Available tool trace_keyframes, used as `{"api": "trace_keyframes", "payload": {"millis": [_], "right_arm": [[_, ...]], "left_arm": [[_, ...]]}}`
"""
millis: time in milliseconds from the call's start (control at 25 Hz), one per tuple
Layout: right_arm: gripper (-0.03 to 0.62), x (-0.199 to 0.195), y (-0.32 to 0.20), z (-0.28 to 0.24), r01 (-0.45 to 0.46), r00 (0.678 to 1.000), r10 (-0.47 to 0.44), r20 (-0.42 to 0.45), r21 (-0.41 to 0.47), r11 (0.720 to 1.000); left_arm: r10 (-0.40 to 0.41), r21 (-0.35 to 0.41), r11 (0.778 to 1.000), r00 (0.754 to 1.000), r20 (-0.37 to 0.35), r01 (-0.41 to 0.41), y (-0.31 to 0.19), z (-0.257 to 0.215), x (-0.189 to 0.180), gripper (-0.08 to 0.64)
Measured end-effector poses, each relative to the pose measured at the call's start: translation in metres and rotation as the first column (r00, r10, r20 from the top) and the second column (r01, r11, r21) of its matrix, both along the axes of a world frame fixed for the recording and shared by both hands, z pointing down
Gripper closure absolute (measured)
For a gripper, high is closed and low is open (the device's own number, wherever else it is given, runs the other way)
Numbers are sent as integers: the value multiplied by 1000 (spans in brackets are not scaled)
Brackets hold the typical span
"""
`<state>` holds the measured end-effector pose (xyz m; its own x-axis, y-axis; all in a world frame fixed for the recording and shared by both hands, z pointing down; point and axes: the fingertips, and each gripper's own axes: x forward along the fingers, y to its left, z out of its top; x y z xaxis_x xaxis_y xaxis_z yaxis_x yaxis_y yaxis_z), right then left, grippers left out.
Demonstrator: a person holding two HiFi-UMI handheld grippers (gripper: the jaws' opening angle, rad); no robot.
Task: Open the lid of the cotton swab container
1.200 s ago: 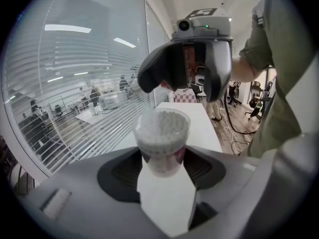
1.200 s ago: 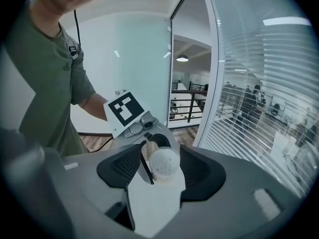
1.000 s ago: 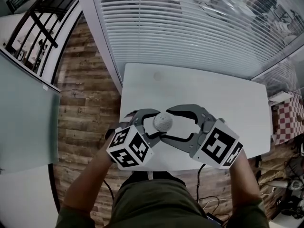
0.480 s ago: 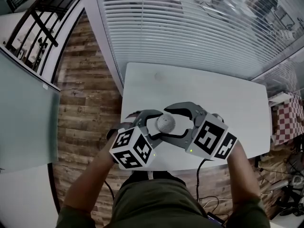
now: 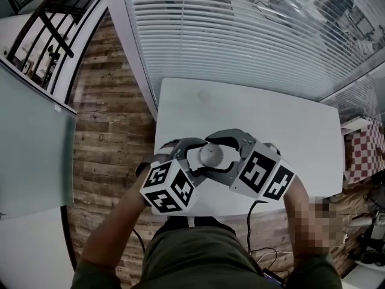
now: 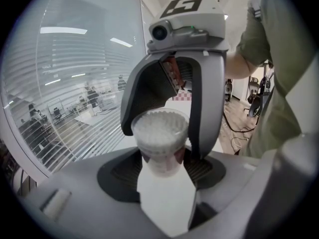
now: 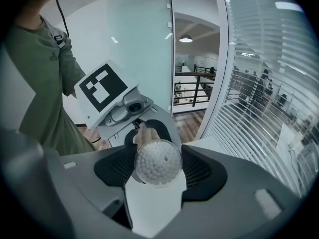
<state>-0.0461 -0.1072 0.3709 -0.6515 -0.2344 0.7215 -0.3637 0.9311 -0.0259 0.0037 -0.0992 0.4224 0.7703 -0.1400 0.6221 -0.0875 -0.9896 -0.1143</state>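
Currently the left hand-held gripper [image 6: 163,167] was clenched on the body of the small clear round plastic cotton swab container [image 5: 210,155], over the near edge of the white worktop [image 5: 271,113]. The right hand-held gripper [image 7: 158,171] had just been opening, jaws released and spread wide either side of the container's top.

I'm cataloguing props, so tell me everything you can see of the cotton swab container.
The cotton swab container is a small clear plastic cylinder packed with white swab heads, with a pinkish label low down. It is upright near the front edge of the white table. The left gripper clamps its lower body; the right gripper, whose jaws have just been opening, straddles its top without pressing.
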Motion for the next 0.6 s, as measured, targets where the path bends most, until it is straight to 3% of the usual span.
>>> {"api": "trace_keyframes", "payload": {"millis": [280,600], "right_arm": [[316,-2,-1,3,-4,1000,4,4,5,1000],[317,1,-3,-1,-17,997,16,71,15,1000]], "left_arm": [[-3,-4,1000,1000,4,4,-1,3,-2,296],[1,-9,1000,1000,-22,-1,-2,2,1,298]]}}
